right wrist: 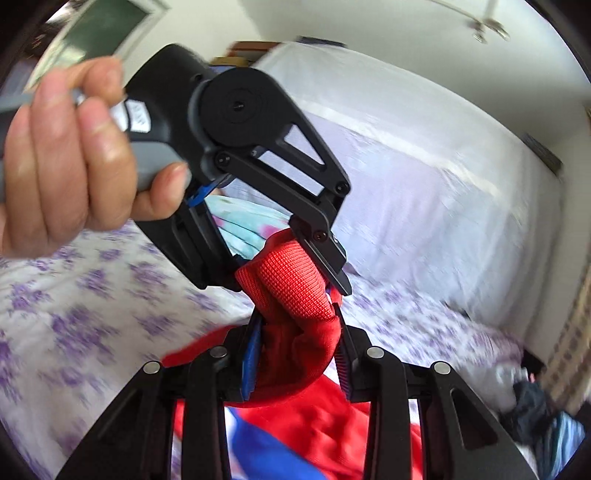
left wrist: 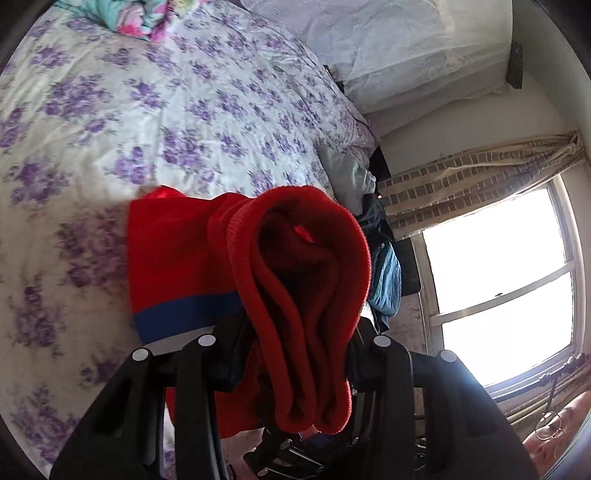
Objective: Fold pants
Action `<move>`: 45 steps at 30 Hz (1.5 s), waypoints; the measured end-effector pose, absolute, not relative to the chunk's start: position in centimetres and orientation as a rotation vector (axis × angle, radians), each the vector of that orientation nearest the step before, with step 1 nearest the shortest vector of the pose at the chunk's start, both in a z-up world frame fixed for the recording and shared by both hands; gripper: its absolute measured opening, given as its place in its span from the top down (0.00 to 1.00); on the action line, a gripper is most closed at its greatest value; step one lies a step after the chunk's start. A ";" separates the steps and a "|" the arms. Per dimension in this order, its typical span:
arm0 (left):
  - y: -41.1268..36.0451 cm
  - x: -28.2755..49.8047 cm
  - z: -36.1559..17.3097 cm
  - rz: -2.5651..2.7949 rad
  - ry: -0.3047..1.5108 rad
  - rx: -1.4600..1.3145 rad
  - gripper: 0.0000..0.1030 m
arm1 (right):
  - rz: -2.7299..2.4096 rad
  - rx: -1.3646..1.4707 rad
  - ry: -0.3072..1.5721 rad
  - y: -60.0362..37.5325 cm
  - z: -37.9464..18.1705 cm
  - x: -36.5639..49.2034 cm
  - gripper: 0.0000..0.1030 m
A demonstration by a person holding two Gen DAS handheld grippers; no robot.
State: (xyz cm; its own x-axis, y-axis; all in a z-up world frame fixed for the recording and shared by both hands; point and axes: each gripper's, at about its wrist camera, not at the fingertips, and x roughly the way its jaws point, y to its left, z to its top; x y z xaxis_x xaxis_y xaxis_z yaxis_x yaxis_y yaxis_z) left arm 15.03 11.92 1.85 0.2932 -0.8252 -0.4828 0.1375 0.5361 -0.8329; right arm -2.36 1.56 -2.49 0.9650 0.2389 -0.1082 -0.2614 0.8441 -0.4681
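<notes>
The pants [left wrist: 177,258] are red with a blue stripe and a ribbed red waistband [left wrist: 306,295]. My left gripper [left wrist: 299,365] is shut on the bunched waistband and holds it above the bed. In the right wrist view my right gripper [right wrist: 295,365] is shut on the red pants [right wrist: 299,354] too. The left gripper [right wrist: 295,266] shows there just beyond, held by a hand [right wrist: 70,158], clamped on the same ribbed waistband [right wrist: 291,288]. The two grippers are very close together. The rest of the pants hangs below them.
A bed with a purple-flowered white cover [left wrist: 129,110] lies under the pants. A colourful folded blanket [left wrist: 140,18] sits at its far end. White pillows [left wrist: 388,44] and a clothes pile [left wrist: 384,266] lie at the bed's side. A bright window [left wrist: 498,280] is at the right.
</notes>
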 end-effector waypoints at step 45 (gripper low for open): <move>3.6 9.2 -4.3 -0.428 0.922 -0.245 0.15 | 0.289 0.450 0.647 -24.2 -7.6 5.5 0.47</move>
State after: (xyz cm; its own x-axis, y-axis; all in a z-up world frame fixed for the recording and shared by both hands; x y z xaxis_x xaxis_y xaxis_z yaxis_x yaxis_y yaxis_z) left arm 9.24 3.55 -4.28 0.5288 -0.4575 -0.7149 0.2514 0.8889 -0.3829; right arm 5.54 -24.17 -7.60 0.7632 0.3938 -0.5122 -0.1192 0.8650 0.4875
